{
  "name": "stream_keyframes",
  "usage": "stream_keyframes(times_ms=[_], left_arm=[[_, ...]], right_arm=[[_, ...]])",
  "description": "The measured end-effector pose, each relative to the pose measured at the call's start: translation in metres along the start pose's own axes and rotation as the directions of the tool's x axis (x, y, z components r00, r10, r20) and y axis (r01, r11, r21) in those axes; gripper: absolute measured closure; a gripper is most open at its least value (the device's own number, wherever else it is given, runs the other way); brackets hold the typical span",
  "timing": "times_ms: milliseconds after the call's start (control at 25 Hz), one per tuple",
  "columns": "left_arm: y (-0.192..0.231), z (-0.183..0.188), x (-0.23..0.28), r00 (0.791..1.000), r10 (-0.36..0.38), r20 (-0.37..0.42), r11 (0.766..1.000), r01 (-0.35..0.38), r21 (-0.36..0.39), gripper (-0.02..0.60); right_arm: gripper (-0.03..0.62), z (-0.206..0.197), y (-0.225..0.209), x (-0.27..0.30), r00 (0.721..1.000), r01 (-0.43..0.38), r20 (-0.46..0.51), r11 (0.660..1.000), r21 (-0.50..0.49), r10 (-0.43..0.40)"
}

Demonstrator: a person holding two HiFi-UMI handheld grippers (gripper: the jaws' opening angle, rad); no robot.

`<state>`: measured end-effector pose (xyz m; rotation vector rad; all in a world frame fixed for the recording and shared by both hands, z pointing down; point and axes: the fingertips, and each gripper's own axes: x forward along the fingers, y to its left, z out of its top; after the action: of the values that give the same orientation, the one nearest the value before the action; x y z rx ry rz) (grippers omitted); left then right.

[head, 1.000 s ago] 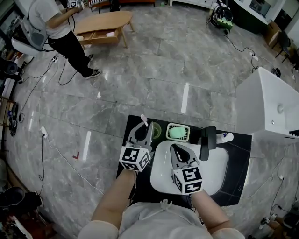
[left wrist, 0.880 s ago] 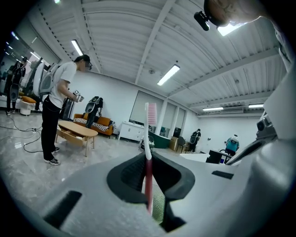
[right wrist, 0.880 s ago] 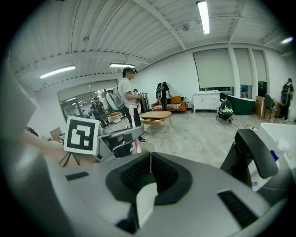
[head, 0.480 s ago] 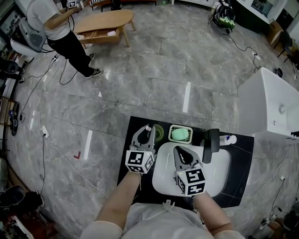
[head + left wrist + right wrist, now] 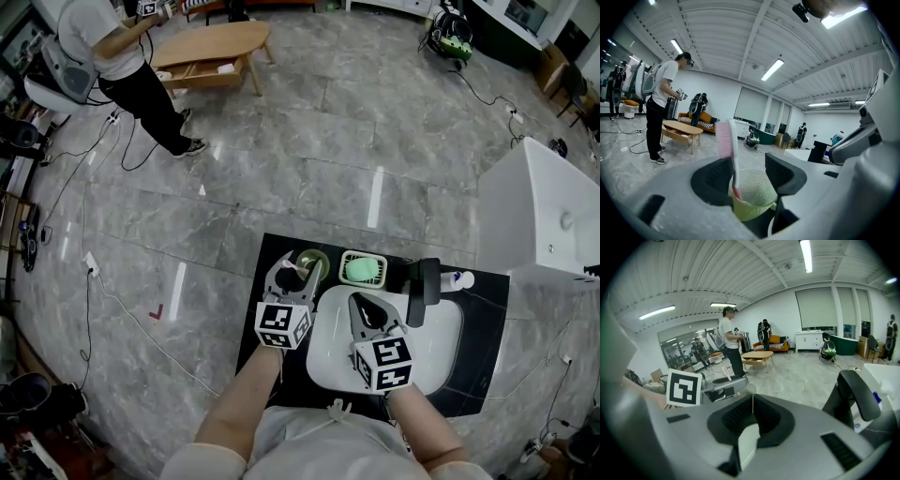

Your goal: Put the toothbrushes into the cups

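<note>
Pink toothbrush: upright, bristles up, lower end down inside green cup, leaning toward the cup's left rim. Judged as delivered; this item counted as done.

Remaining: withdrawal of the gripper from around the cup. No further toothbrush or cup identifiable in any view, so the rest of the job cannot be told.

Position relative to fingers of left gripper: between the two, close against the left one and clear of the right one. Contact with the left pad not discernible.

Left gripper: released, jaws apart and just been opening, straddling cup and brush at the far left part of black counter.

Right gripper: clenched on nothing, jaws together, hanging over white basin.

Beyond: green soap dish just right of the cup; black tap further right.
</note>
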<state>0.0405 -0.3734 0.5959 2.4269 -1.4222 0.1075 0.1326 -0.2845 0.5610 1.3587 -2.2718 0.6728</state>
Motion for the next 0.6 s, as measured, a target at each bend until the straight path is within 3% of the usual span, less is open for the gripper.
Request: stream_keyframes(times_ms=[200,360,600], left_arm=[[0.003,0.001,-0.009,0.999,0.053,-0.011,0.998,-0.052,0.037,0.312],[0.012,-0.007,-0.018,0.994,0.097,-0.052,0.995,-0.098,-0.029,0.290],[0.011,-0.016,-0.036,0.991,0.106,-0.087,0.991,-0.113,-0.077,0.290]], right_arm=[[0.566,-0.006,0.004,-0.005,1.000,-0.007,-0.012,1.000,-0.004,0.007],[0.566,-0.008,0.008,-0.009,1.000,-0.005,-0.014,1.000,-0.002,0.005],[0.566,-0.009,0.015,-0.021,1.000,-0.006,-0.001,1.000,-0.019,0.006]])
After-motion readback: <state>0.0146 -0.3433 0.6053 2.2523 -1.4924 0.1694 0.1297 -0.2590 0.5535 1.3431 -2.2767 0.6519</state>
